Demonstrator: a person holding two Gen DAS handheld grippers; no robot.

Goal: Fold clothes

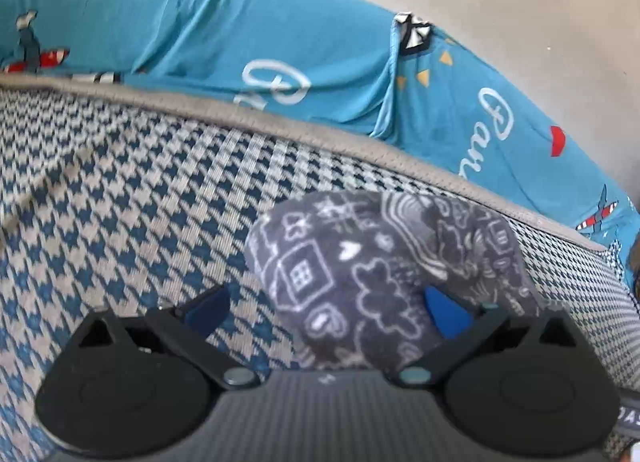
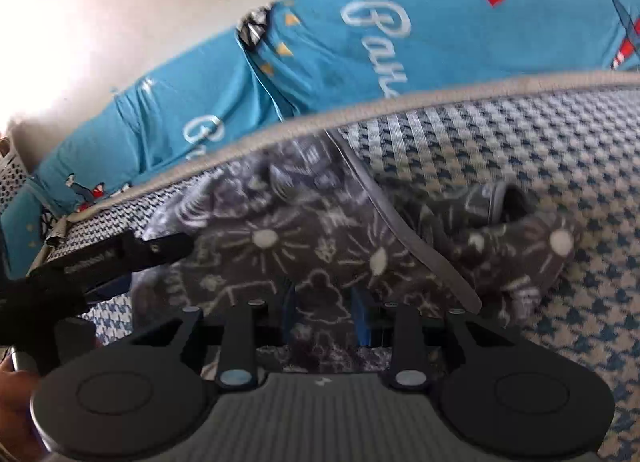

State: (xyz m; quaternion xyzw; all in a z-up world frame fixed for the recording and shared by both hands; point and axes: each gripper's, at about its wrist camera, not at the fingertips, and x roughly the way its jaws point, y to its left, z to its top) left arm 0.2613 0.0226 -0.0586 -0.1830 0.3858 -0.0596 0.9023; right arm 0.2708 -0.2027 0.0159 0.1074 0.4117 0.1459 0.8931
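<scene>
A dark grey garment with white doodle print [image 1: 360,274] lies bunched on a blue-and-white houndstooth cushion [image 1: 120,202]. In the left wrist view my left gripper [image 1: 326,312] is open wide, its blue pads [image 1: 208,310] far apart, and the bunched cloth sits between them, draped against the right finger. In the right wrist view my right gripper [image 2: 326,318] is shut on a fold of the same garment [image 2: 280,246], blue pads [image 2: 362,318] pressing the cloth from both sides. A sleeve or leg opening [image 2: 504,202] lies to the right.
The cushion's grey piped edge [image 1: 360,150] runs across the far side. Behind it lies a teal sheet with white script and plane prints [image 1: 240,34], then a beige surface [image 1: 520,2]. The left gripper's body [image 2: 120,258] and a hand [image 2: 12,402] show at the right view's left.
</scene>
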